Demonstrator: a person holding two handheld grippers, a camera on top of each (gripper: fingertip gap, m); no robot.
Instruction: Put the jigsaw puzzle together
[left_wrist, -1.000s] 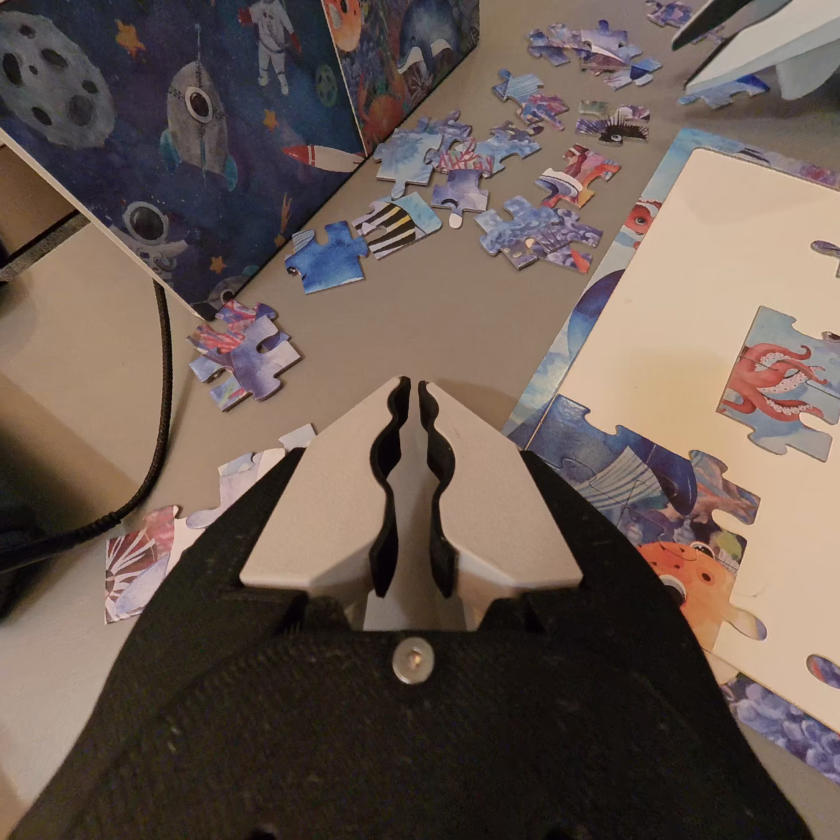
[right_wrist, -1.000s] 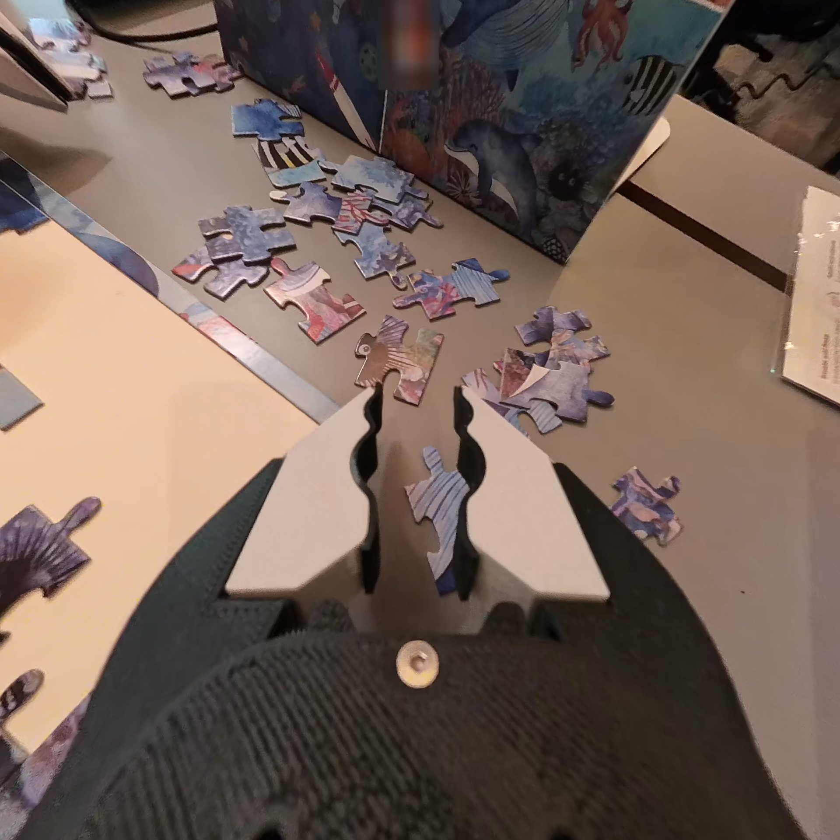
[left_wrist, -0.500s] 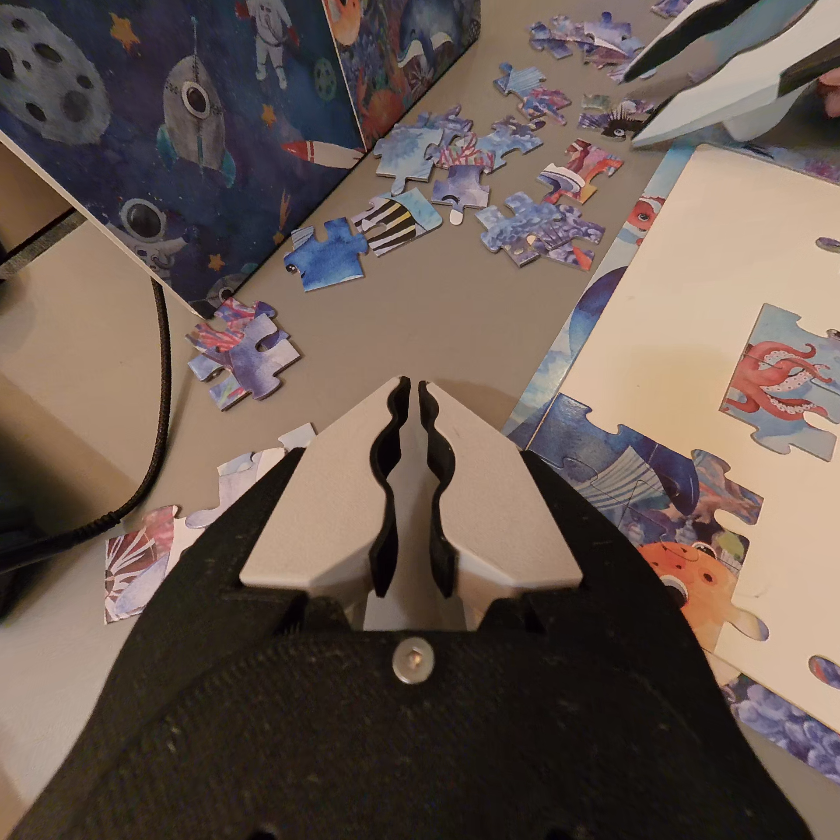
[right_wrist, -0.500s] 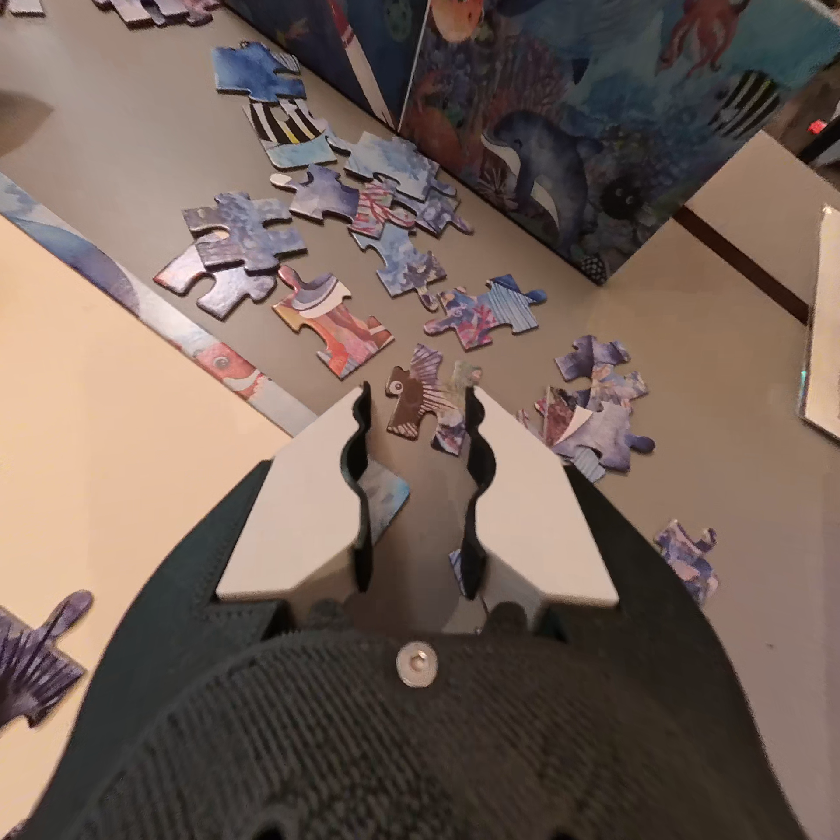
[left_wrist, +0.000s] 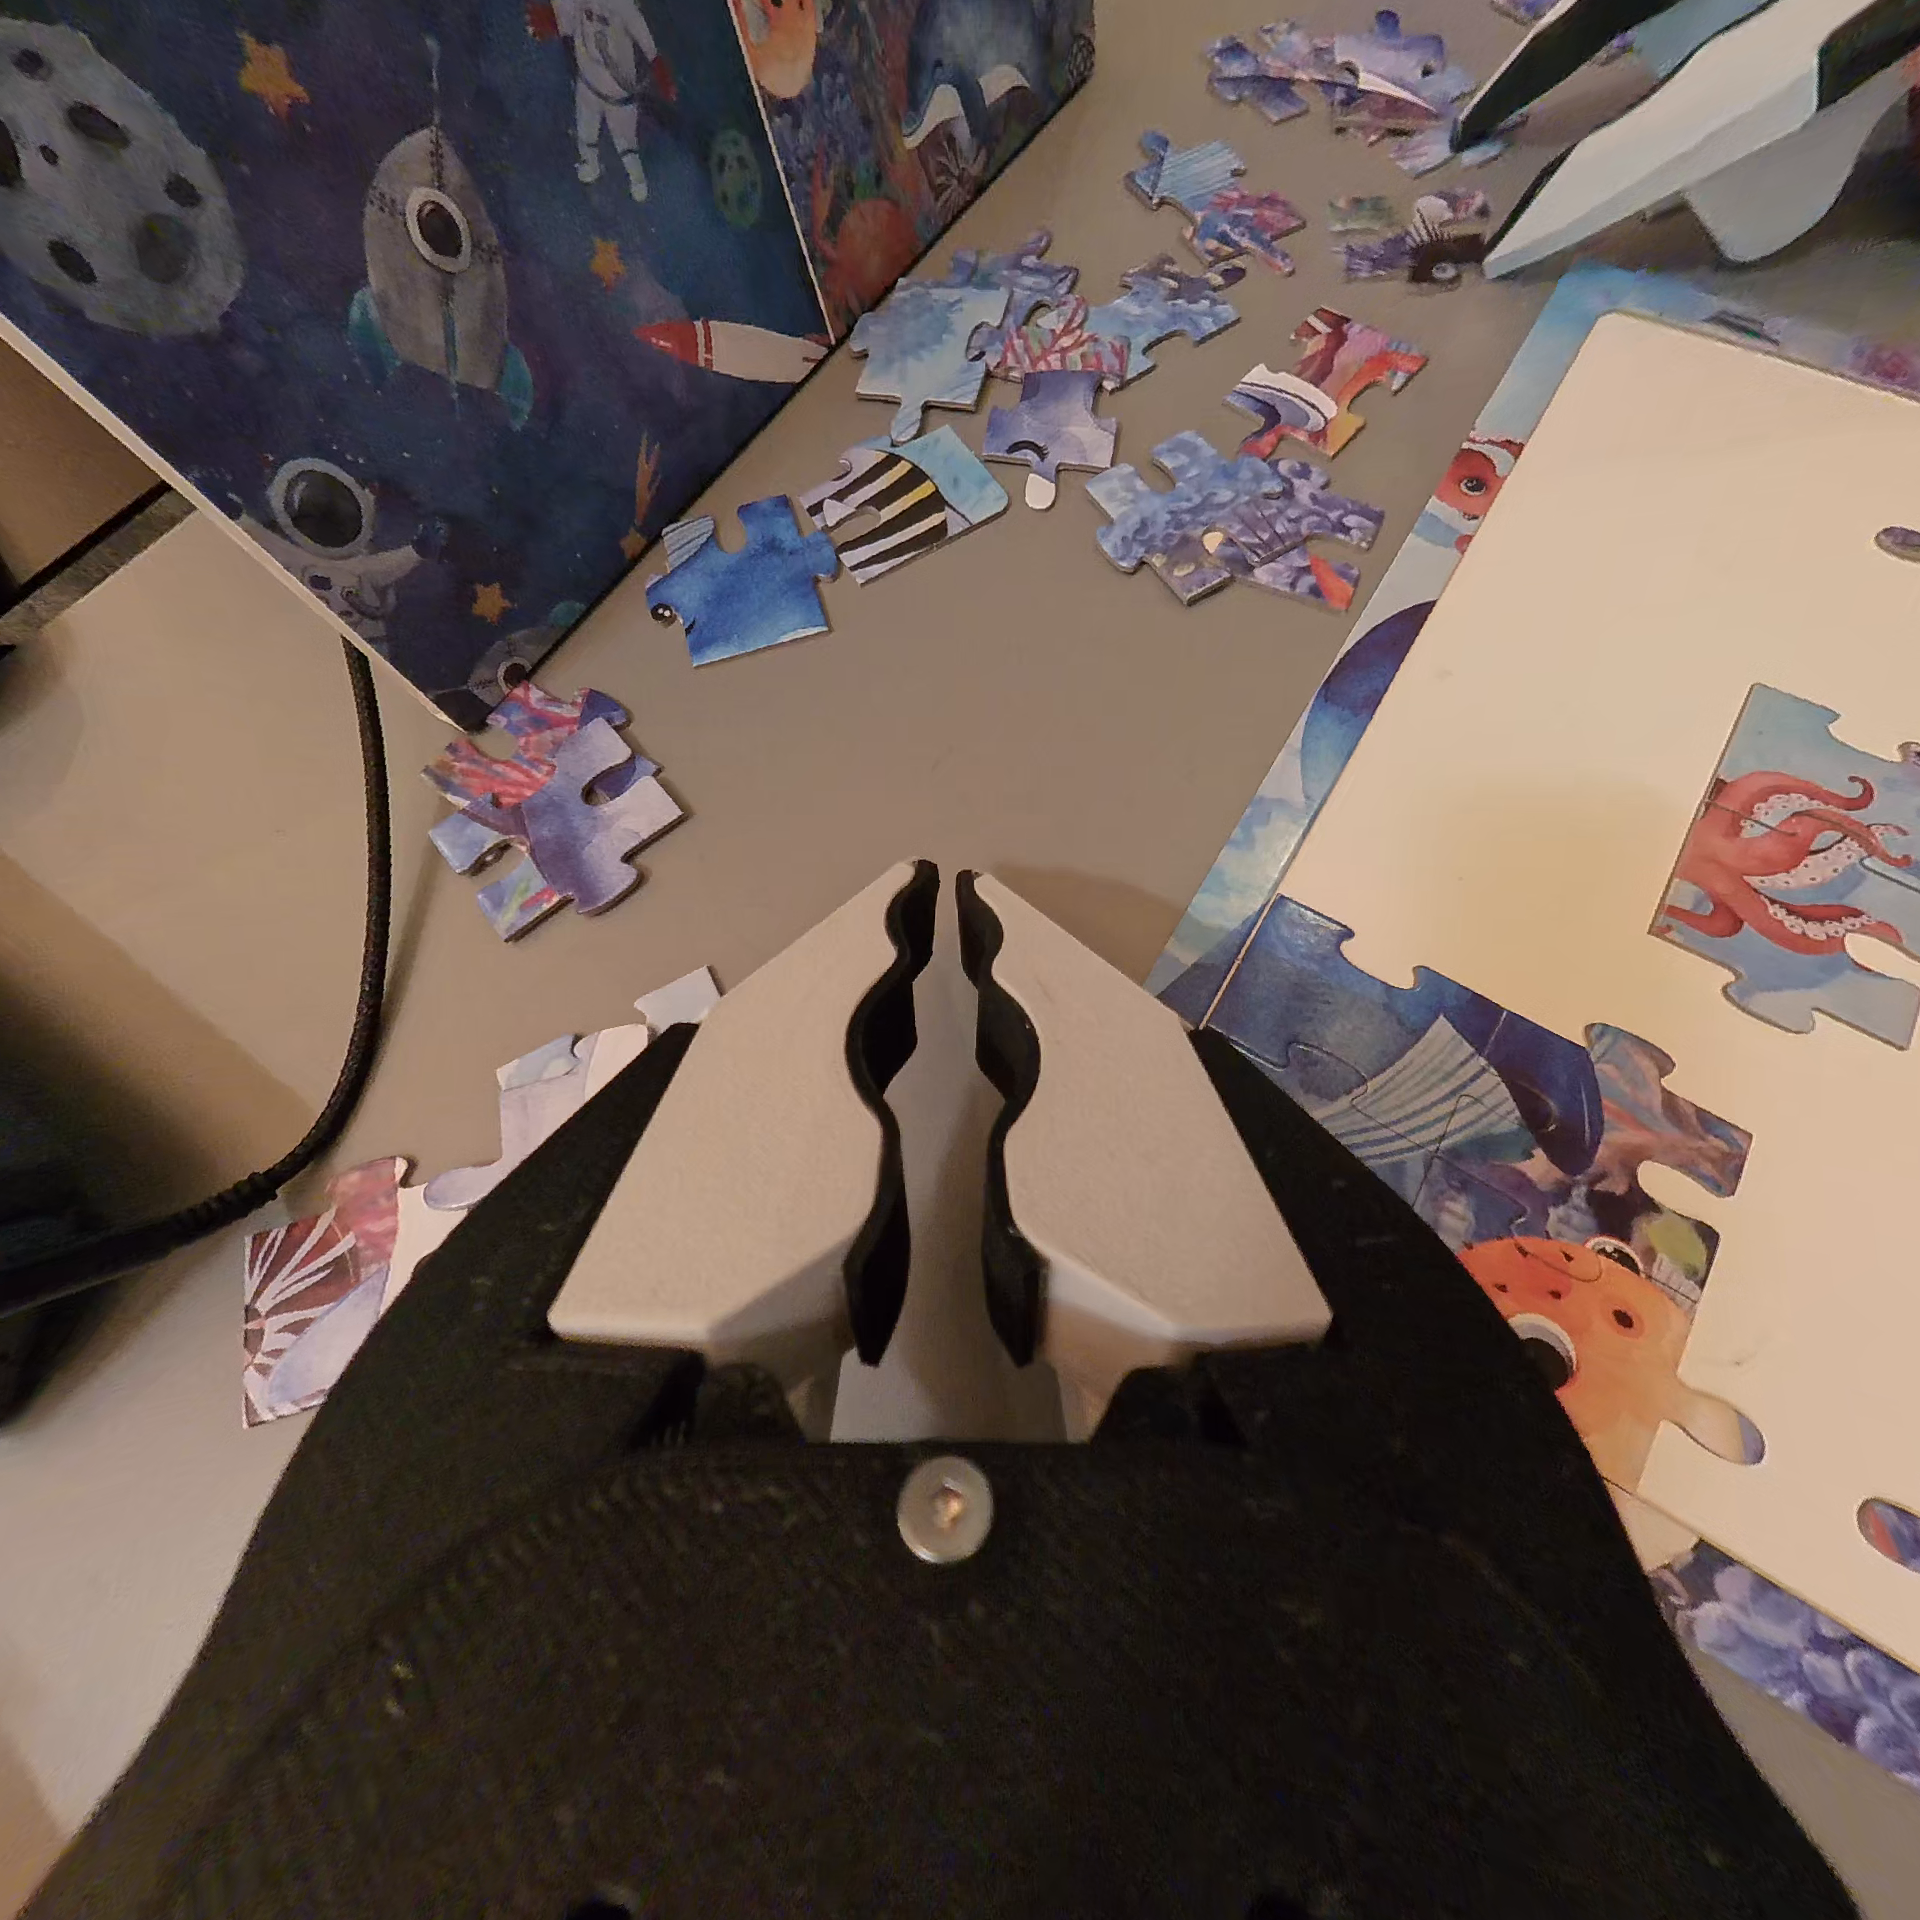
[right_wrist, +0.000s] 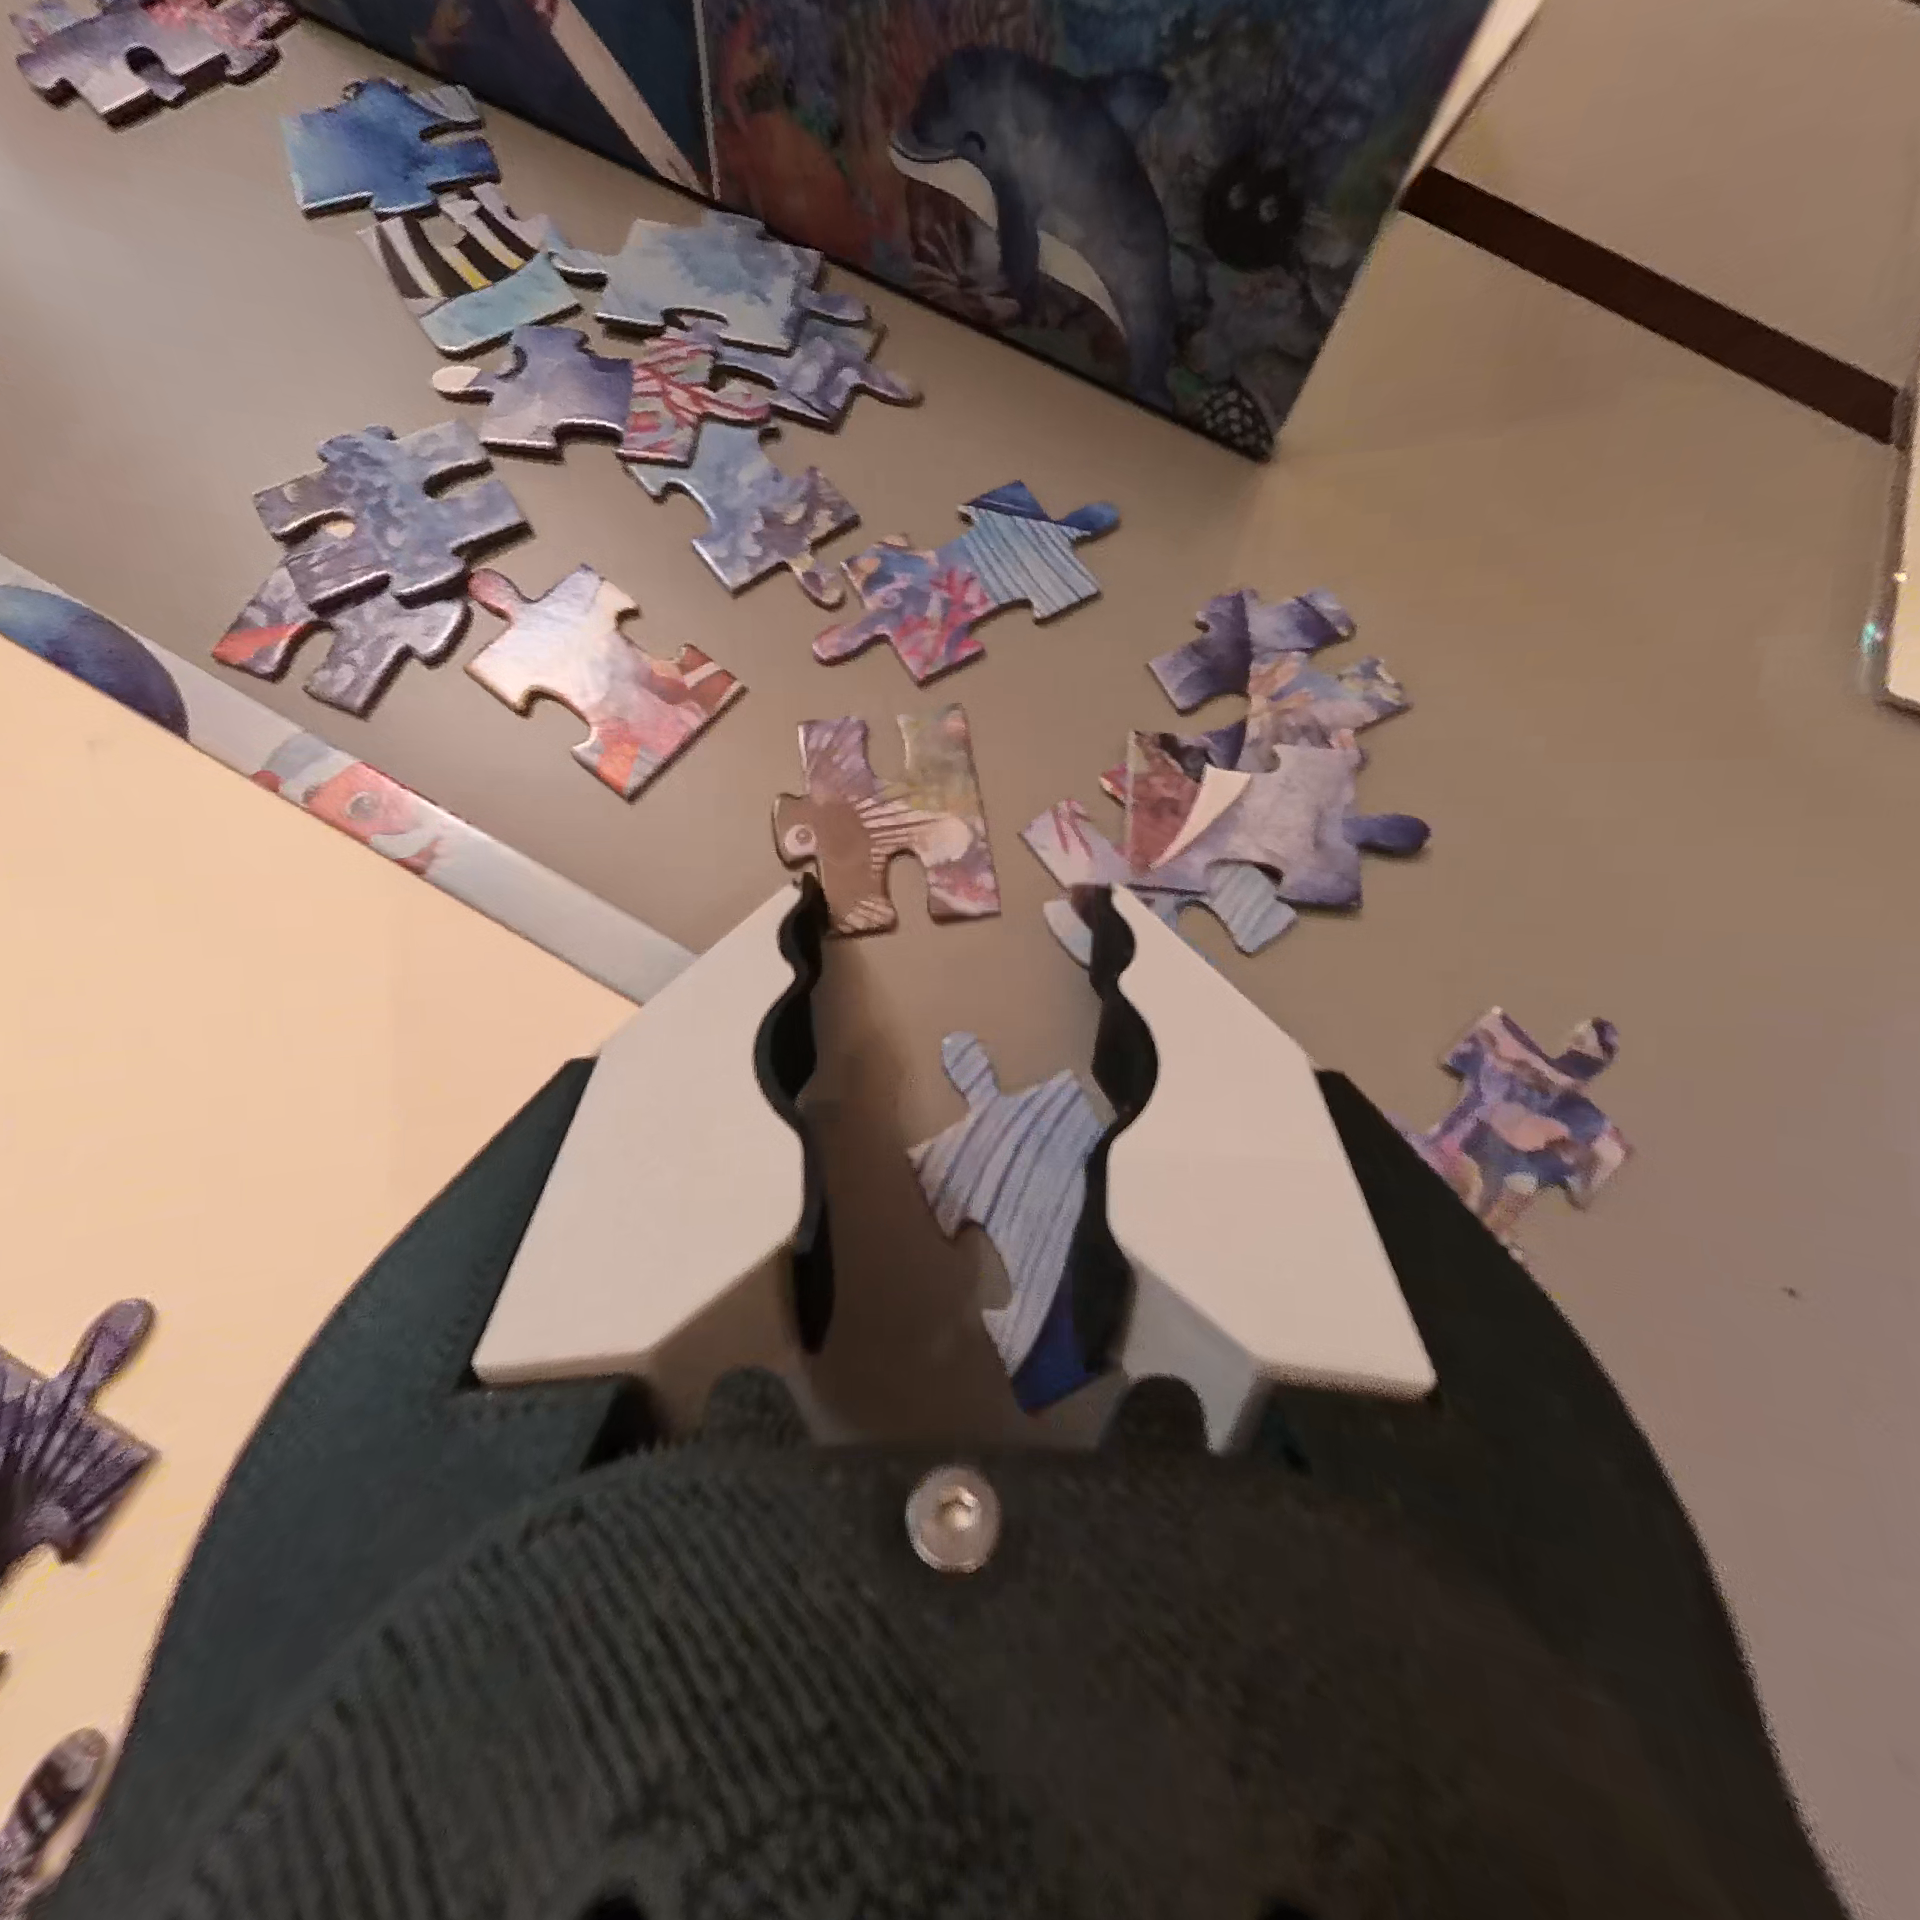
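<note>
The puzzle board (left_wrist: 1558, 582) lies at the right, with an octopus piece (left_wrist: 1787, 862) and a whale and orange fish group (left_wrist: 1455, 1132) set in it. Loose pieces (left_wrist: 1226, 520) are scattered on the grey table. My left gripper (left_wrist: 938, 881) is shut and empty, beside the board's left corner. My right gripper (right_wrist: 951, 899) is open over the table. A striped blue piece (right_wrist: 1013, 1164) lies between its fingers, close to the right one. A brown fish piece (right_wrist: 883, 821) lies just ahead of its left fingertip (right_wrist: 805, 904). The right gripper also shows in the left wrist view (left_wrist: 1496, 177).
A puzzle box (left_wrist: 364, 312) with space and sea pictures stands at the back; it also shows in the right wrist view (right_wrist: 1091, 208). A black cable (left_wrist: 364, 935) runs at the left. A heap of purple pieces (right_wrist: 1247, 821) lies right of the fish piece. The board's frame (right_wrist: 343, 800) is at the left. Left tips to right tips: about 25 centimetres.
My right gripper has opened wider and come close to the brown fish piece. The left gripper has stayed still and shut.
</note>
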